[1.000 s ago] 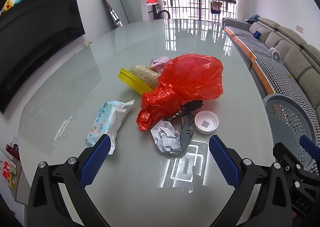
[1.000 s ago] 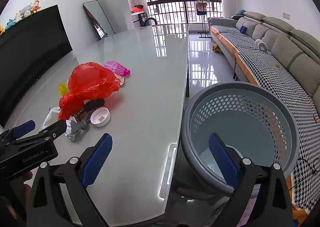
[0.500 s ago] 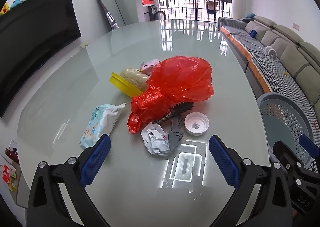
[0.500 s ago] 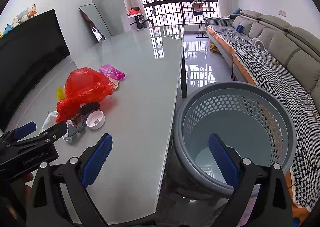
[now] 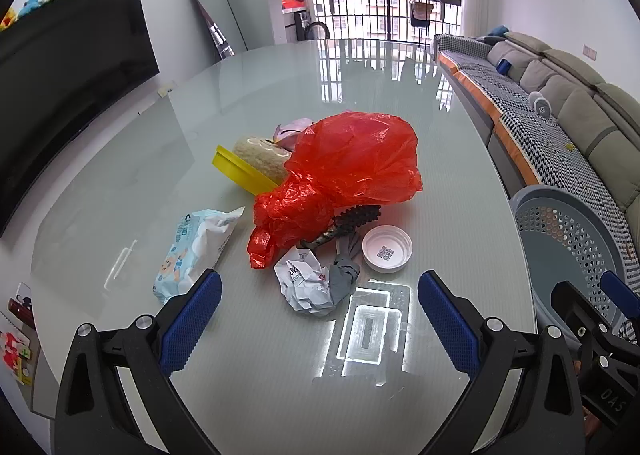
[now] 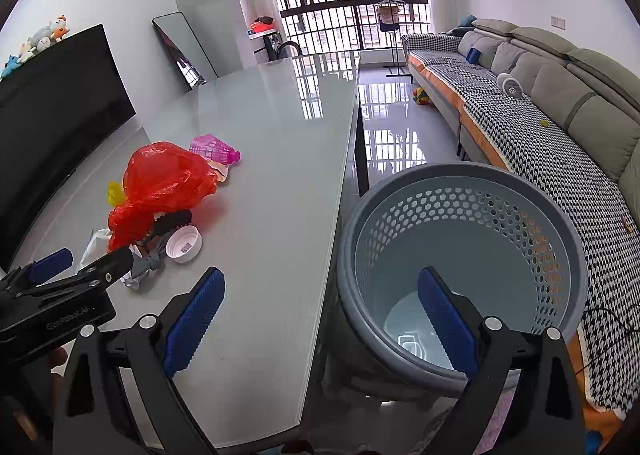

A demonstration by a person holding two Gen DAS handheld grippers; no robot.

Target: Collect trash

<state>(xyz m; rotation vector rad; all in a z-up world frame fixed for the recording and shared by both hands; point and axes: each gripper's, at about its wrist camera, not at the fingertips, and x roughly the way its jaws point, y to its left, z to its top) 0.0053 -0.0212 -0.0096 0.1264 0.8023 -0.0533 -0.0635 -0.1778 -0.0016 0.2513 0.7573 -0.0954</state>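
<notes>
A trash pile lies on the glossy table (image 5: 360, 95): a red plastic bag (image 5: 344, 171), a crumpled paper ball (image 5: 304, 283), a white lid (image 5: 386, 251), a wet-wipe pack (image 5: 196, 247), a yellow box (image 5: 240, 171) and a black spiky brush (image 5: 352, 221). My left gripper (image 5: 318, 315) is open and empty, just short of the paper ball. My right gripper (image 6: 320, 315) is open and empty, hovering between the table edge and the grey perforated trash basket (image 6: 460, 255). The red bag (image 6: 164, 179) and the lid (image 6: 184, 243) also show in the right wrist view.
A pink net item (image 6: 212, 149) lies behind the red bag. The basket (image 5: 572, 247) stands off the table's right edge. A sofa (image 6: 540, 95) runs along the right wall, a TV (image 5: 68, 67) along the left. The left gripper (image 6: 60, 287) shows at the right view's left.
My left gripper drew back a little, then moved up toward the paper ball again. My right gripper shifted right, so the basket sits more in front of it. Both stay open.
</notes>
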